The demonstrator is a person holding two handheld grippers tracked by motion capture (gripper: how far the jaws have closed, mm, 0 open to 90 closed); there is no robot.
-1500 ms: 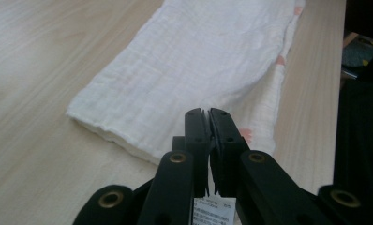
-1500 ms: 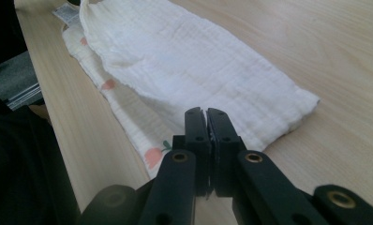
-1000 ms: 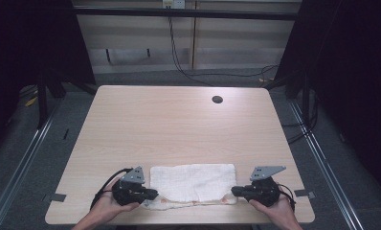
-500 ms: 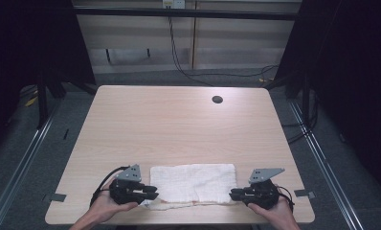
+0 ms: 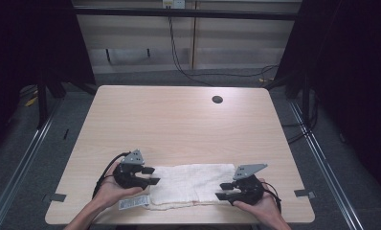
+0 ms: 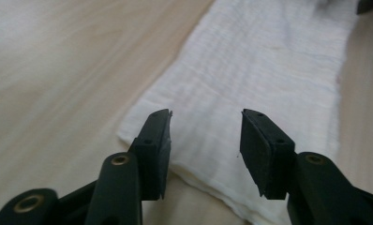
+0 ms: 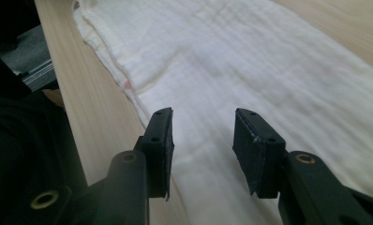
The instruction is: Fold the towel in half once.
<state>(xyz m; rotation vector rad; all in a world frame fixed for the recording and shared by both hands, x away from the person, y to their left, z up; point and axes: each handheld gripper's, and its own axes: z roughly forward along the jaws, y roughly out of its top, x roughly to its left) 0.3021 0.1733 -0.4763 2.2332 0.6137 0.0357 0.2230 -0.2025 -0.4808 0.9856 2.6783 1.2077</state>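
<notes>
The surface (image 5: 179, 129) is a pale, light-wood rectangular tabletop with rounded corners and a small round dark hole (image 5: 217, 99) near its far edge, right of the middle. A folded white woven cloth (image 5: 191, 184) lies flat on it near the near edge, its long side running along that edge. A small white printed label (image 5: 134, 202) rests on the wood at the cloth's near left corner. The surface stands on a grey carpeted floor (image 5: 50, 158).
</notes>
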